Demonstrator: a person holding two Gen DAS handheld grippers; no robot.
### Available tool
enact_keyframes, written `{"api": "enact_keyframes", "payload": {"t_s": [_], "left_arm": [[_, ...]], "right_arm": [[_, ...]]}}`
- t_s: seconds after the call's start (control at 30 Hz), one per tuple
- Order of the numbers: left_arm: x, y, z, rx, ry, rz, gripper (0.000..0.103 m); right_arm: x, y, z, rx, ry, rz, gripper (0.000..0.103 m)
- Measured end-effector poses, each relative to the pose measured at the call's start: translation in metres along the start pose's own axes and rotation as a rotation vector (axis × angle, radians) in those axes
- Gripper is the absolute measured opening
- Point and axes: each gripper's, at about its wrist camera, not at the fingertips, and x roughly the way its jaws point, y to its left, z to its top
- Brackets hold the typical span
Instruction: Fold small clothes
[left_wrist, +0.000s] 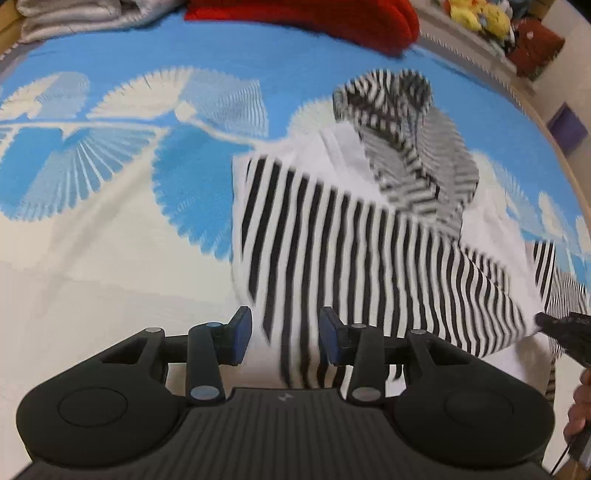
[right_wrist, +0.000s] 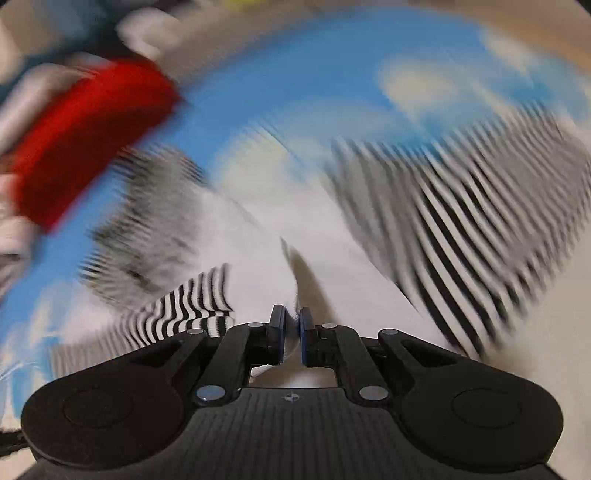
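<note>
Two tongs meet one striped garment (left_wrist: 369, 236) on the blue-and-cream bedspread (left_wrist: 110, 240): the left gripper (left_wrist: 284, 338) stands half-wide over its hem toward 12 o'clock; the right gripper (right_wrist: 291, 332) pinches its white fold.

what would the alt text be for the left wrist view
A black-and-white striped garment lies rumpled on a blue and white bedspread, with the left gripper in the foreground, its jaws apart around the cloth's near edge. A red cloth lies at the far side, and the right gripper shows at the right edge.
</note>
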Motion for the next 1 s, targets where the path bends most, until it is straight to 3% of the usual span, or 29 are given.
{"api": "enact_keyframes", "payload": {"t_s": [0.07,0.13,0.23,0.3,0.33,0.43,0.5,0.57,0.63,0.73,1.0], "left_arm": [[0.01,0.002,-0.006,0.016,0.039,0.007,0.045],[0.019,0.004,-0.012,0.028,0.068,0.011,0.045],[0.036,0.006,-0.022,0.047,0.134,0.038,0.045],[0.046,0.006,-0.027,0.054,0.179,0.056,0.045],[0.047,0.006,-0.028,0.059,0.178,0.062,0.045],[0.035,-0.002,-0.022,0.053,0.122,0.048,0.045],[0.023,-0.01,-0.017,0.051,0.08,-0.008,0.045],[0.021,-0.017,-0.018,0.068,0.066,-0.035,0.045],[0.033,-0.024,-0.025,0.081,0.123,-0.032,0.045],[0.041,-0.03,-0.032,0.096,0.164,-0.018,0.045],[0.0,-0.059,-0.017,0.138,0.011,-0.052,0.05]], "right_arm": [[0.01,-0.019,0.003,0.084,0.043,-0.041,0.007],[0.002,-0.022,0.011,0.087,-0.01,-0.037,0.009],[-0.011,-0.016,0.021,0.063,-0.079,0.092,0.01],[-0.004,-0.007,0.019,0.022,-0.03,0.162,0.01],[0.005,-0.004,0.016,-0.002,0.031,0.166,0.011],[0.035,-0.011,0.01,0.009,0.197,0.052,0.008],[0.034,-0.019,0.014,0.06,0.2,0.074,0.008],[0.023,-0.016,0.019,0.02,0.162,0.063,0.013],[0.019,-0.016,0.021,-0.017,0.123,0.035,0.021],[0.012,-0.02,0.023,0.002,0.118,0.038,0.022],[-0.027,-0.032,0.028,-0.052,0.016,0.026,0.023]]}}
